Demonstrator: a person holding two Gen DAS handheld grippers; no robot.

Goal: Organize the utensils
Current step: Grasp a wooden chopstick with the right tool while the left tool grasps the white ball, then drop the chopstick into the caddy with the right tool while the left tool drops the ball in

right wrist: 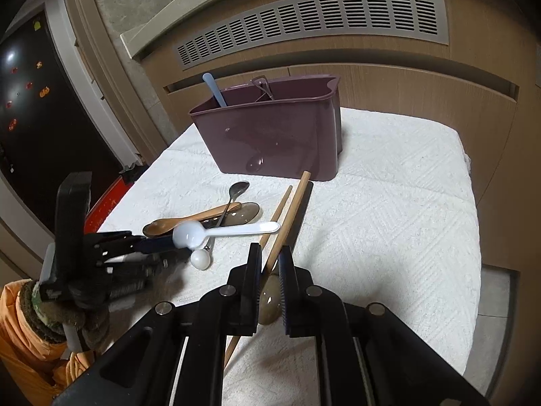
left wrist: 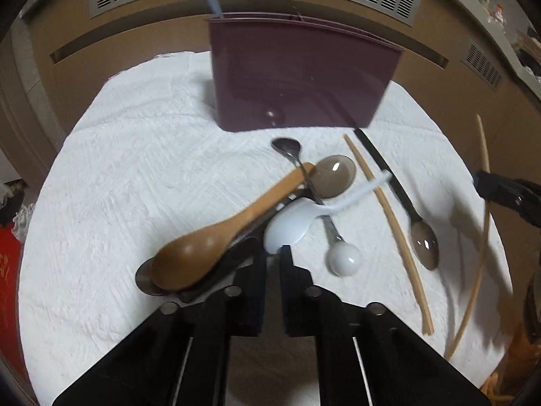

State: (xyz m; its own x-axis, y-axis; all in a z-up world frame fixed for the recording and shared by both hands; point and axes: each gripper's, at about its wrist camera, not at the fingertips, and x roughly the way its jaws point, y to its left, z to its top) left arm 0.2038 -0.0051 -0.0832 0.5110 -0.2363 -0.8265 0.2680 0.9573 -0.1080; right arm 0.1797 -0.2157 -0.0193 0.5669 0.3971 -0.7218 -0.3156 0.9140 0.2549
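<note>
Left tongs (left wrist: 273, 253) are closed on the bowl edge of a white plastic spoon (left wrist: 287, 230), its handle running up-right over the pile. Right tongs (right wrist: 270, 264) are clamped on a tan wooden chopstick (right wrist: 287, 216) — it angles up toward the bin, its lower end poking out below the jaws. A second matching chopstick (left wrist: 389, 233) lies flat on the surface, white textured cloth (left wrist: 135, 176), just beside a translucent grey spoon with a black handle (left wrist: 422, 240). The pile next to the left tongs: brown wooden spoon (left wrist: 216, 240) on top, dark items under it, a large translucent brown spoon bowl (left wrist: 334, 176), a small metal teaspoon (left wrist: 287, 147) and a white ball-ended utensil (left wrist: 343, 258). Maroon plastic utensil bin (right wrist: 270, 135) stands upright at the far side of the cloth — a pale blue handle (right wrist: 213, 89) sticks out at its left end, a thin wire-handled item (right wrist: 262, 84) near the middle. A gloved hand (right wrist: 71, 304) with an orange sleeve (right wrist: 23, 338) holds the left tool.
</note>
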